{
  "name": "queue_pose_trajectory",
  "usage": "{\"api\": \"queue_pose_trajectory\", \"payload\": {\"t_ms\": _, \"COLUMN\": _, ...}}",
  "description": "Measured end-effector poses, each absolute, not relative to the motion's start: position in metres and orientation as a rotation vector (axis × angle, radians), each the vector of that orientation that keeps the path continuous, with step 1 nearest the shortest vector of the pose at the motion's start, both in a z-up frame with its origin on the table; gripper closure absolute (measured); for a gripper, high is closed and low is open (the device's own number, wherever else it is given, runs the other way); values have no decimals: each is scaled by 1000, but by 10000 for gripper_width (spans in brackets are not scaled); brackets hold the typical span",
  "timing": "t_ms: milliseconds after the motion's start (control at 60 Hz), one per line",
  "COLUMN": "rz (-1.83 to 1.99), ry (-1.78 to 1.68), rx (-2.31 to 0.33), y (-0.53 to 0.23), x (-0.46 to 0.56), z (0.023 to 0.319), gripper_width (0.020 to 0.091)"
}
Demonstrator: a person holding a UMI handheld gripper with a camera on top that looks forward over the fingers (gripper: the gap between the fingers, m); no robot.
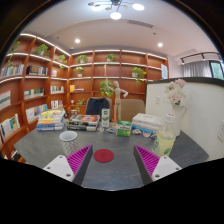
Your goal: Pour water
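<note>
In the gripper view the gripper (113, 160) stands wide open with nothing between its fingers, their pink pads (78, 158) well apart. A red coaster (104, 155) lies on the grey table (110, 170) between the fingers. Left of and beyond the coaster stands a white cup (68, 140); right of it, a clear bottle (165, 138).

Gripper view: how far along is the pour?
Nothing looks done. The tongs are open and empty above the grey table. A round red coaster lies between them; a small pale cup and a clear plastic bottle stand beyond. Grasping and pouring remain.
</note>
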State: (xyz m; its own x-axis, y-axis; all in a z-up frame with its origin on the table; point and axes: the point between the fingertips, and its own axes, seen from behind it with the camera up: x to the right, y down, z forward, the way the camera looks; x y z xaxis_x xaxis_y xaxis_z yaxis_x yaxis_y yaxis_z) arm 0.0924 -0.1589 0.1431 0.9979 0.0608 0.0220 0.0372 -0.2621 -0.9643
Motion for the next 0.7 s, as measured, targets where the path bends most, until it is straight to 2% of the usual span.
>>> {"api": "queue_pose_trajectory", "payload": {"t_ms": 117, "rz": 36, "ry": -37, "rx": -1832, "y": -172, "x": 117, "z": 115, "gripper_width": 281}}
{"api": "queue_pose_trajectory", "payload": {"t_ms": 133, "rz": 31, "ry": -27, "rx": -1842, "y": -167, "x": 107, "z": 132, "gripper_width": 282}}
{"api": "queue_pose_trajectory", "payload": {"t_ms": 150, "rz": 33, "ry": -19, "rx": -1844, "y": -175, "x": 124, "z": 111, "gripper_width": 283}}
{"api": "queue_pose_trajectory", "payload": {"t_ms": 167, "rz": 31, "ry": -11, "rx": -1847, "y": -177, "x": 132, "z": 103, "gripper_width": 283}}
{"api": "queue_pose_trajectory", "payload": {"t_ms": 267, "rz": 10, "ry": 22, "rx": -1842, "y": -179, "x": 169, "z": 87, "gripper_width": 280}}
{"api": "queue_pose_trajectory", "payload": {"t_ms": 367, "rz": -25, "ry": 73, "rx": -1801, "y": -169, "x": 204, "z": 87, "gripper_width": 275}}
{"api": "queue_pose_trajectory", "payload": {"t_ms": 550, "rz": -45, "ry": 129, "rx": -1678, "y": -131, "x": 249, "z": 105, "gripper_width": 266}}
{"api": "queue_pose_trajectory", "payload": {"t_ms": 700, "rz": -94, "ry": 116, "rx": -1683, "y": -92, "x": 267, "z": 99, "gripper_width": 274}}
